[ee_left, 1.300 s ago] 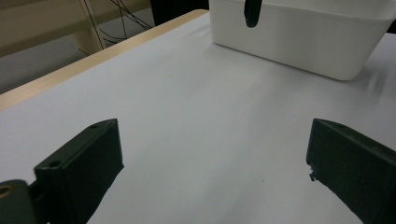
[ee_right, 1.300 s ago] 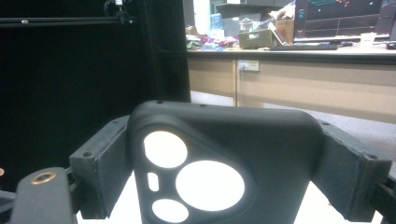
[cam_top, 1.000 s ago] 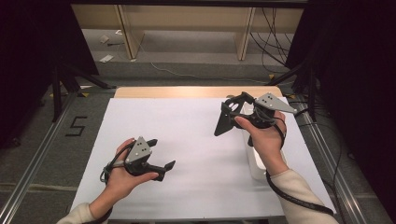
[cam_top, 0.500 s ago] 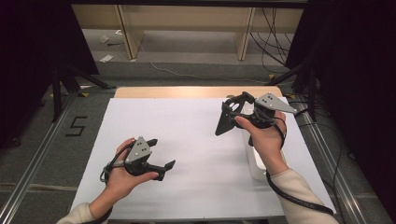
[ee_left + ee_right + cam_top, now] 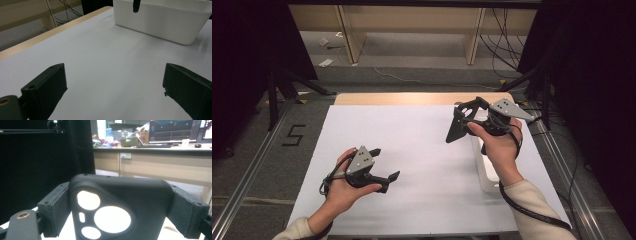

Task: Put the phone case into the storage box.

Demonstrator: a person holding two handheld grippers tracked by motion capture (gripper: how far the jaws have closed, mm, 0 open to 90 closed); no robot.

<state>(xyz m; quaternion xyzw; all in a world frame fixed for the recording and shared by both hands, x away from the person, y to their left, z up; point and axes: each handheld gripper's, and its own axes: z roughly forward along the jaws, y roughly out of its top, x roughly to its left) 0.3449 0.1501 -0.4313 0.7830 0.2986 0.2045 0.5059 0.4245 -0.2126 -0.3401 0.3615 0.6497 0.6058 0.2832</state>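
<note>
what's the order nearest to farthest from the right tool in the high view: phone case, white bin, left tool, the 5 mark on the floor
1. Phone case: clamped between the jaws of the right tool, at its left.
2. White bin: just below that tool, under the right hand.
3. Left tool: across the sheet, lower left.
4. 5 mark: on the floor, off the table's left edge.

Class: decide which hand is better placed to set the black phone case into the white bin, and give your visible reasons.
Right. The right gripper already clamps the phone case above the white bin; the left gripper sits open, farther away.
</note>
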